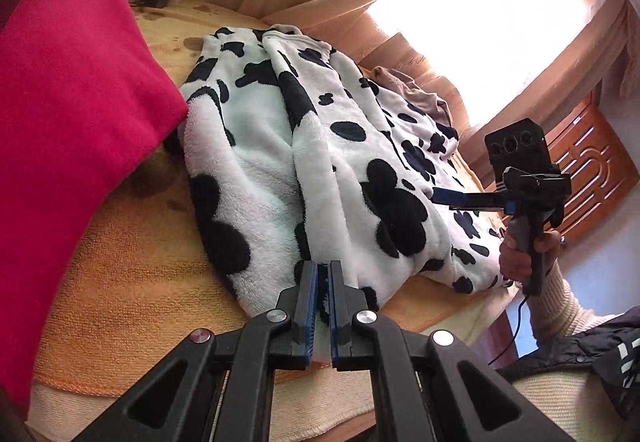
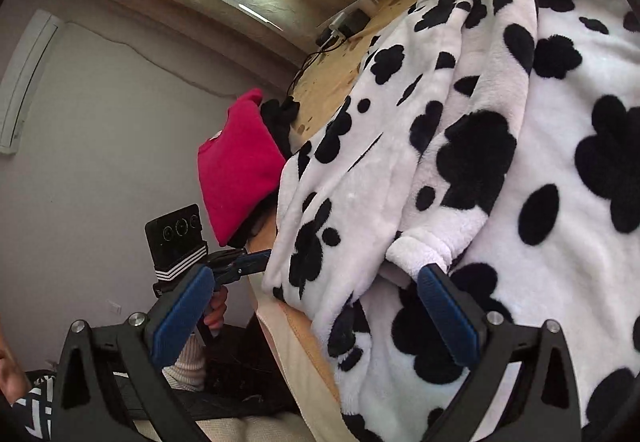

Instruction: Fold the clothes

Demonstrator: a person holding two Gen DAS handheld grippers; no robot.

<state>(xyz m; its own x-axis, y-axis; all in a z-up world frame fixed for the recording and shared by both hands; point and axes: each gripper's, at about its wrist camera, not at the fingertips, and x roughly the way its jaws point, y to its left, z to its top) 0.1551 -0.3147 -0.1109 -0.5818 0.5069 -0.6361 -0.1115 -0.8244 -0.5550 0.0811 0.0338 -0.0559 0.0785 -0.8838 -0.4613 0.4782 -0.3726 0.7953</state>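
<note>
A fluffy white garment with black spots (image 1: 320,169) lies spread on a table covered by an orange towel (image 1: 132,266). It looks like a soft cow-print robe or pajama piece, partly folded over itself, with a long crease running down its middle.

The left gripper (image 1: 323,274) sits at the near edge of the garment. Its two blue-padded fingers are pressed almost together, and a bit of the fluffy edge sits between them, so it is pinching the garment.

The right gripper (image 2: 316,298) is wide open. One blue finger (image 2: 448,316) rests on the spotted cloth just under a rolled white cuff (image 2: 420,250), and the other finger hangs off the side of the table. In the left wrist view, the right gripper reaches in from the side with its tips touching the far edge of the garment, held by a hand (image 1: 520,254) in a cream knit sleeve (image 1: 568,306).

A bright pink cloth (image 1: 68,121) sits beside the garment, on the left. A brown cloth (image 1: 412,89) lies past the garment, near tan curtains (image 1: 320,1) and a bright window.
</note>
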